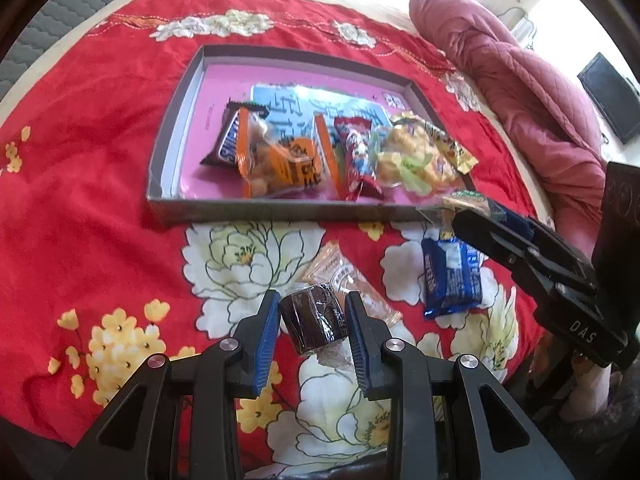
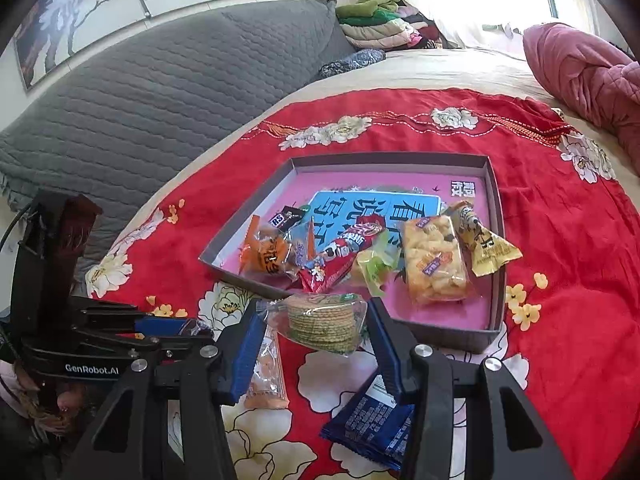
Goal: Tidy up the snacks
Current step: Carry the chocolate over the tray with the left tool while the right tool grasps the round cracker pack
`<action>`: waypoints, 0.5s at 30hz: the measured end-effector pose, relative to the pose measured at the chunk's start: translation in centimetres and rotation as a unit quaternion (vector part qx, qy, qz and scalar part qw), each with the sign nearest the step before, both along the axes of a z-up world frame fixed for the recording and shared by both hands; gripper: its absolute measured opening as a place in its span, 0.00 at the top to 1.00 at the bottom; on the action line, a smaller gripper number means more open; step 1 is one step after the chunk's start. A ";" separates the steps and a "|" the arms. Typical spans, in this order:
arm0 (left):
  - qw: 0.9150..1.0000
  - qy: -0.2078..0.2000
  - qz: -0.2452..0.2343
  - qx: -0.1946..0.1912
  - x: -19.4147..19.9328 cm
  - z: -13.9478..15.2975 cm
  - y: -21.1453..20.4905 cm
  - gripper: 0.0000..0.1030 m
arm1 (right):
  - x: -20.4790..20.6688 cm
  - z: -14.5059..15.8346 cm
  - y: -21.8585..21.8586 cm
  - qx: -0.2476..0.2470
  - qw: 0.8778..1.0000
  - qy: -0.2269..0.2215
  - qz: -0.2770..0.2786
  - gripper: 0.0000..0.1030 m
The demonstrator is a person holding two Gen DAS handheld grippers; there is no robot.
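left wrist: left gripper [image 1: 313, 312] pinches the dark wrapped roll [image 1: 314, 316], axis roughly upright, tray [image 1: 276, 206] straight ahead | right wrist: right gripper [image 2: 314, 330] pinches the cracker pack [image 2: 320, 326] just short of the tray [image 2: 494, 240] rim, nearer arm

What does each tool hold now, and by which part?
Left tool: dark brown round wrapped cake, by its two sides. Right tool: clear pack of round green-edged crackers, by its two ends.

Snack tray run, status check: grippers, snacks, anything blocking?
Left gripper shut on dark wrapped cake. Right gripper shut on cracker pack, at tray near edge. Blue packet loose on cloth; nothing blocking.
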State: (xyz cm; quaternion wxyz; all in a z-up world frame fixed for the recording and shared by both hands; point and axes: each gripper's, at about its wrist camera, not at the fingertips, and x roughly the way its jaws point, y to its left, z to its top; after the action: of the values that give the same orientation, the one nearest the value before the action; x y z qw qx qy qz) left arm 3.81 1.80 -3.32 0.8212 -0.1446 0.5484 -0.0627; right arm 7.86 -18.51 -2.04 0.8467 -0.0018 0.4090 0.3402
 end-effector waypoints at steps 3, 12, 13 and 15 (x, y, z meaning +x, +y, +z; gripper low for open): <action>1.000 -0.007 0.003 0.001 0.5 0.6 0.0 0.67 | 0.2 0.2 -0.2 0.005 1.000 -0.001 -0.003 0.50; 1.000 -0.026 0.013 0.004 2.4 1.8 -0.2 0.67 | 1.2 0.6 -1.2 0.022 1.000 -0.004 -0.020 0.50; 0.999 -0.029 0.014 0.005 2.6 1.9 -0.3 0.67 | 1.3 0.6 -1.3 0.024 0.999 -0.004 -0.021 0.50; 0.999 -0.034 0.014 0.006 3.0 2.2 -0.4 0.67 | 1.6 0.7 -1.5 0.028 0.999 -0.005 -0.024 0.50</action>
State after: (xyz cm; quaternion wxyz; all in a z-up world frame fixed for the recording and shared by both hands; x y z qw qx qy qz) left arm 6.86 1.37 -1.13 0.8412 -0.1451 0.5181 -0.0530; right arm 9.46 -20.03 -1.31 0.8565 0.0300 0.3951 0.3308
